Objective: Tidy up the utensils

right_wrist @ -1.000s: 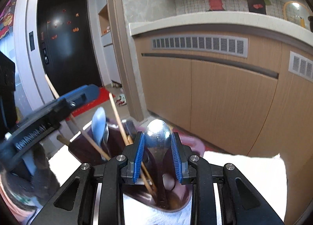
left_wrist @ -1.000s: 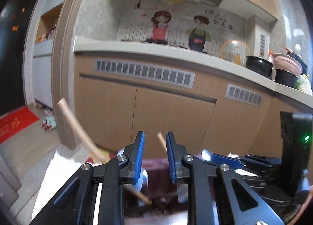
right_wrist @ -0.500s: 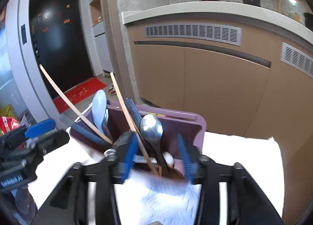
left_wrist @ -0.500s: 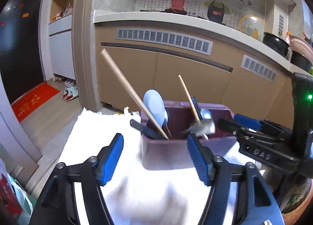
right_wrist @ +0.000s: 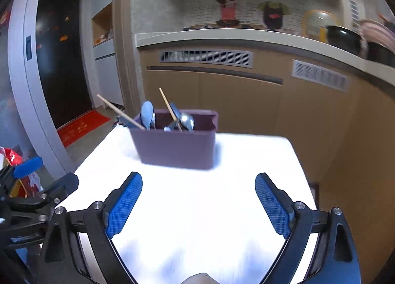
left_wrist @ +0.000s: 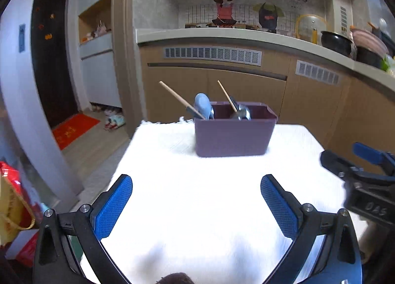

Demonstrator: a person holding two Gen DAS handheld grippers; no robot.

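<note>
A purple utensil box (left_wrist: 234, 136) stands on a white cloth (left_wrist: 209, 197) at the far side of the table; it also shows in the right wrist view (right_wrist: 176, 147). In it stand two wooden chopsticks (left_wrist: 181, 99), a light blue spoon (left_wrist: 202, 106) and a metal spoon (left_wrist: 243, 112). My left gripper (left_wrist: 196, 196) is open and empty, well back from the box. My right gripper (right_wrist: 198, 194) is open and empty, also back from the box. The right gripper shows at the right edge of the left wrist view (left_wrist: 365, 168).
Wooden kitchen cabinets (left_wrist: 246, 86) with a counter stand behind the table. Black pots (left_wrist: 335, 42) sit on the counter at the right. A dark door and a red mat (left_wrist: 74, 129) are at the left. A red bag (left_wrist: 12, 197) sits low left.
Both grippers have opened wide and pulled back from the box. The metal spoon that the right gripper held now rests in the box.
</note>
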